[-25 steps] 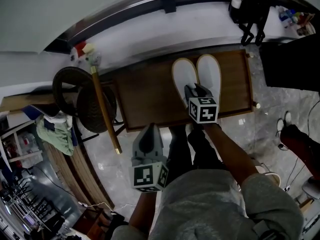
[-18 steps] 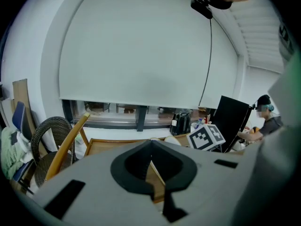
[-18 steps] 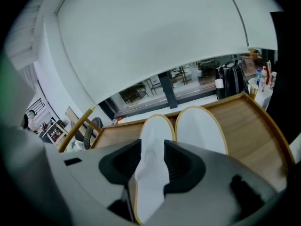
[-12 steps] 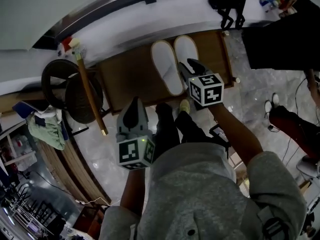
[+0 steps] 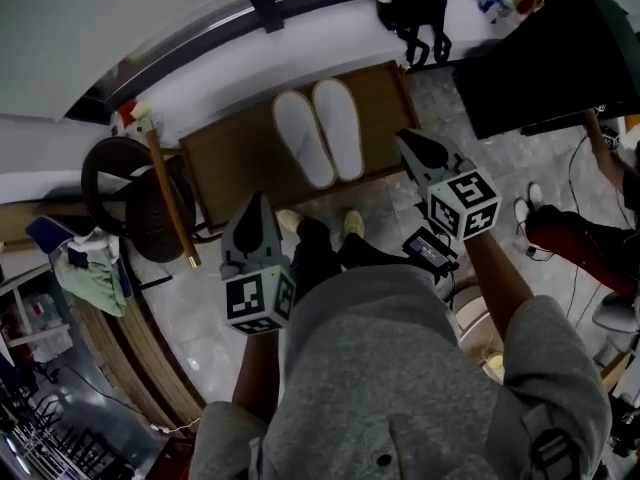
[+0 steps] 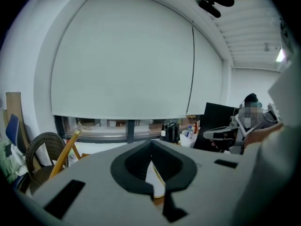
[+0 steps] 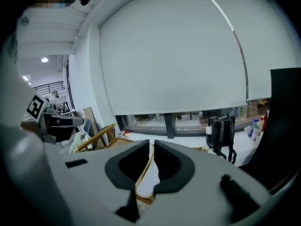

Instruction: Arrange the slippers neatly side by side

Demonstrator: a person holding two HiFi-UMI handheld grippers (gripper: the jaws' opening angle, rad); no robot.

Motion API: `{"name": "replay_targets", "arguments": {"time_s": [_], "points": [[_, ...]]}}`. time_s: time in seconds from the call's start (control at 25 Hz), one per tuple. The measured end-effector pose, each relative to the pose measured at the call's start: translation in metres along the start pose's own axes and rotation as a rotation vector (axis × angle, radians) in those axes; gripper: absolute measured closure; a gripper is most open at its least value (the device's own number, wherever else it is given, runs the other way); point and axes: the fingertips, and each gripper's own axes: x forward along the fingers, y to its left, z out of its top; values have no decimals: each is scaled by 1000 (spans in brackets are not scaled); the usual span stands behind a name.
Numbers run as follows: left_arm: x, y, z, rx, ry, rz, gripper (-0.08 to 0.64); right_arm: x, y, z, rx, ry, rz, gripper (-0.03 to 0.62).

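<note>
The slippers (image 5: pixel 302 140) are laid close together, side by side and parallel, on the brown wooden surface (image 5: pixel 230 163). The arranging is judged complete, and the step in hand is taken to be the clearing away of both tools. The left gripper (image 5: pixel 256 206) is held over the floor, well apart from the pair, its fingers pressed together on nothing. The right gripper (image 5: pixel 408 140) is held near the surface's right end, its fingers just closed to a thin slit with nothing between them. No further grasp seems called for, at most a check of alignment.
</note>
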Motion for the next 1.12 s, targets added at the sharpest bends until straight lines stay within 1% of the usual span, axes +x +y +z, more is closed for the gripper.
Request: {"name": "replay_targets", "arguments": {"time_s": [0.08, 0.2, 0.28, 0.44, 0.56, 0.72, 0.88, 1.12], "points": [[-10, -9, 6, 9, -22, -9, 546, -24, 0, 4, -25, -19, -18, 552], [-25, -19, 16, -8, -67, -14, 546, -50, -4, 6, -59, -37, -76, 557], [-32, -23, 20, -7, -86, -17, 546, -60, -2, 9, -54, -55, -90, 558], [-37, -34, 24, 37, -108, -25, 546, -76, 2, 18, -24, -107, -99, 558], [-42, -40, 26, 50, -123, -31, 546, -82, 5, 22, -33, -131, -108, 558], [-43, -46, 28, 49, -129, -34, 546, -87, 7, 25, -65, -137, -112, 558], [-47, -49, 26, 63, -122, -38, 546, -93, 10, 22, -48, -144, -111, 558], [-42, -45, 29, 66, -112, -27, 546, -88, 7, 23, -39, -145, -109, 558]]}}
